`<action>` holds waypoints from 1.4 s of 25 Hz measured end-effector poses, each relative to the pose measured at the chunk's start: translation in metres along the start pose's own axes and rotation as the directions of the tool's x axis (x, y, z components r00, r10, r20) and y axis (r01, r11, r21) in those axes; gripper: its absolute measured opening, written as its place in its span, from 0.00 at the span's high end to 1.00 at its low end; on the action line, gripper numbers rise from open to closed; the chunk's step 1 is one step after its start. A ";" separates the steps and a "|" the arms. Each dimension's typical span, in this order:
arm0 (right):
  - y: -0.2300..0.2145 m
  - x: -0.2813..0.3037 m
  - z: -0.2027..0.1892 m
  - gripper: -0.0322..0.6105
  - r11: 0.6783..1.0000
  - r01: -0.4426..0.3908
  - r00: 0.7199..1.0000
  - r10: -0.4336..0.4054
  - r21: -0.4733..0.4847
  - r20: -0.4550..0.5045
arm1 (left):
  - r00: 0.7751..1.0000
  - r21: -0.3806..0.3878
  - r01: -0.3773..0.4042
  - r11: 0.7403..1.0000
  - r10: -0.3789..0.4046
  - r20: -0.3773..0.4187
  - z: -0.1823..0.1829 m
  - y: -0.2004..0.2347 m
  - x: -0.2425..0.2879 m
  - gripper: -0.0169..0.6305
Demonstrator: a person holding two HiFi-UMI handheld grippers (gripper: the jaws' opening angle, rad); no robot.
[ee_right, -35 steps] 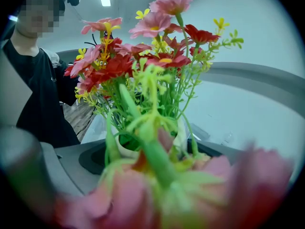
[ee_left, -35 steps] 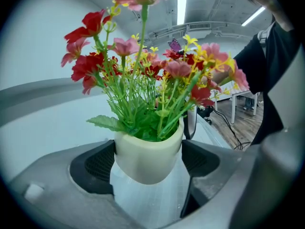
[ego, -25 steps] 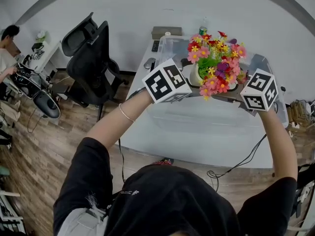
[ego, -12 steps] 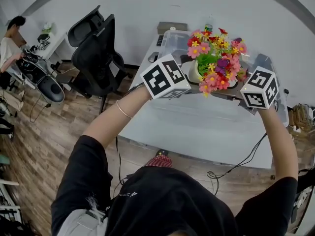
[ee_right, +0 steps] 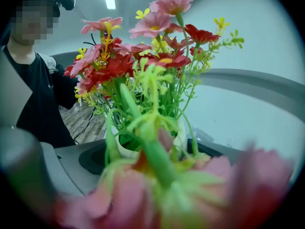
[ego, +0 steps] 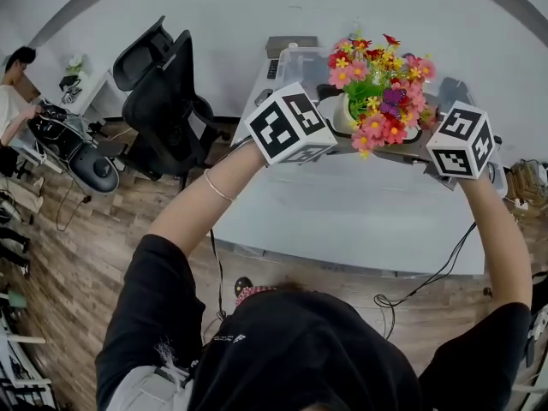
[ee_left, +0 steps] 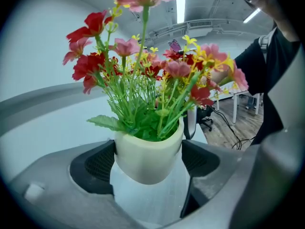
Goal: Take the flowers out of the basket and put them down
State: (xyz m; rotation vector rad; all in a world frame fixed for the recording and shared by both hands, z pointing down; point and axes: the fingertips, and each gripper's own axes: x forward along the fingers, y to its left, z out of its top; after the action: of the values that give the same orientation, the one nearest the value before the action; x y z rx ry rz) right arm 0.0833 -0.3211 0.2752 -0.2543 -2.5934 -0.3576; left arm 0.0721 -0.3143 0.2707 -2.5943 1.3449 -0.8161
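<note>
A bunch of pink, red and yellow flowers (ego: 381, 84) stands in a small cream pot (ego: 343, 115), held up in the air above the white table (ego: 342, 217). My left gripper (ego: 336, 141) is shut on the pot (ee_left: 148, 154), with a black pad (ee_left: 97, 163) pressed against each side. From the other side my right gripper (ego: 413, 151) also closes round the pot (ee_right: 125, 148). Blurred blooms (ee_right: 157, 185) cover most of its jaws. No basket shows under the pot.
A clear plastic bin (ego: 295, 65) and a brown box (ego: 289, 45) sit at the table's far end. A black office chair (ego: 163, 92) stands left of the table. A person (ego: 13, 101) sits at a desk far left. Cables (ego: 428, 281) trail on the wooden floor.
Both grippers have risen a little with the pot of flowers between them, and the table looks further below. The grip on the pot is unchanged.
</note>
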 end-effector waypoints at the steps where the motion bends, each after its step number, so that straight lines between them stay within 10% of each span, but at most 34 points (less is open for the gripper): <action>1: 0.002 0.001 0.002 0.25 1.000 0.005 1.000 -0.005 0.003 -0.001 | 1.000 0.002 0.005 1.000 -0.005 0.003 0.000 0.000 -0.003 0.31; 35: 0.046 0.050 0.053 0.25 1.000 0.011 1.000 -0.011 0.010 -0.007 | 0.999 -0.008 0.015 1.000 -0.014 0.030 -0.030 0.004 -0.081 0.31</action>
State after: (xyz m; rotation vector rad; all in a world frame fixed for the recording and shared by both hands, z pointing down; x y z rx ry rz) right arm 0.0278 -0.2556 0.2653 -0.2351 -2.5898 -0.3492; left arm 0.0165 -0.2490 0.2613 -2.6150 1.3262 -0.7714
